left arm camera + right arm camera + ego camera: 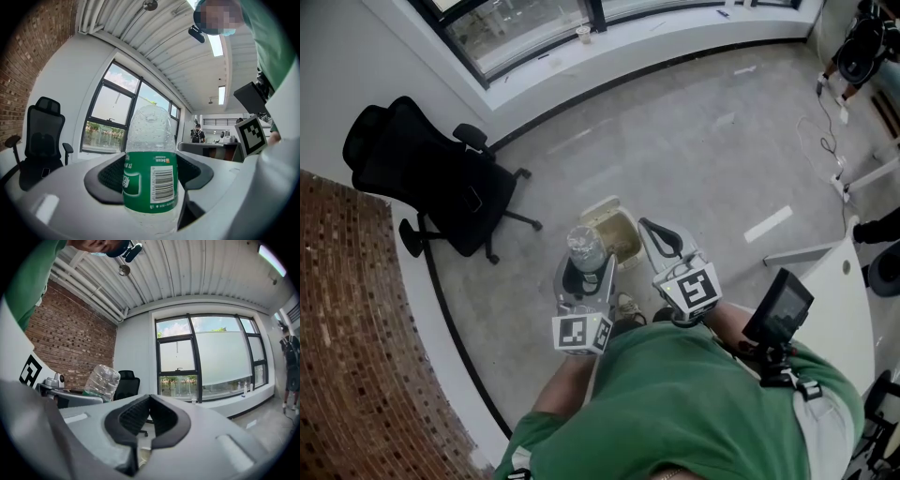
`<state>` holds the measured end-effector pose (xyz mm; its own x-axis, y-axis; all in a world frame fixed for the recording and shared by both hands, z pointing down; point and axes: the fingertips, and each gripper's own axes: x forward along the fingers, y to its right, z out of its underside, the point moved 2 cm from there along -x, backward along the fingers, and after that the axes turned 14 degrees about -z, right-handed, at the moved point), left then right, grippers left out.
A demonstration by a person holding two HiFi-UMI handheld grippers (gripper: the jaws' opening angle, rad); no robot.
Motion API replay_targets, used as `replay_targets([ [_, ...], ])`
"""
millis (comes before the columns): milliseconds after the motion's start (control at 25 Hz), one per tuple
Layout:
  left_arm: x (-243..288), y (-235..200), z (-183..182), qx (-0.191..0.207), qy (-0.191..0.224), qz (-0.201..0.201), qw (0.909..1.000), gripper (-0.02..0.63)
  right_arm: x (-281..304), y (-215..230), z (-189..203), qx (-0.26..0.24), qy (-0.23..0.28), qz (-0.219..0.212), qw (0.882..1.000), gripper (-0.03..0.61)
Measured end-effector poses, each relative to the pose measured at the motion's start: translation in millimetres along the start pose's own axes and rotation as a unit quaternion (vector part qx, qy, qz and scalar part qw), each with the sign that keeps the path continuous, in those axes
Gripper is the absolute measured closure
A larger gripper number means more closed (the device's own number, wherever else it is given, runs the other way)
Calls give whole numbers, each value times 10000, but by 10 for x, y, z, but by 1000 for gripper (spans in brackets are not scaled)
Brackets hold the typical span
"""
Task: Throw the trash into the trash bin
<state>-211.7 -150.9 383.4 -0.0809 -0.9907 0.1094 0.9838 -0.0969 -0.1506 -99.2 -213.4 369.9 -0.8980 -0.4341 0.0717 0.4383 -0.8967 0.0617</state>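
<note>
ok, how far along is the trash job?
Done: the clear plastic bottle with a green label is picked up. In hand: left tongs grip it near the beige open trash bin, not yet in it; right tongs shut, empty. Left: bring it over the bin and release.

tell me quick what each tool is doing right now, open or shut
Left tool: shut on a plastic bottle.
Right tool: shut, nothing in it.
</note>
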Motion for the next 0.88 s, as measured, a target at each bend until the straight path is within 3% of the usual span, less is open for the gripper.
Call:
replay_targets([
  [360,258,-254,5,-11,-139,291,9995,284,381,38,-43,62,6,196,9998,575],
  [880,605,-345,144,16,-228,12,9997,284,641,373,60,182,-136,22,9997,575],
])
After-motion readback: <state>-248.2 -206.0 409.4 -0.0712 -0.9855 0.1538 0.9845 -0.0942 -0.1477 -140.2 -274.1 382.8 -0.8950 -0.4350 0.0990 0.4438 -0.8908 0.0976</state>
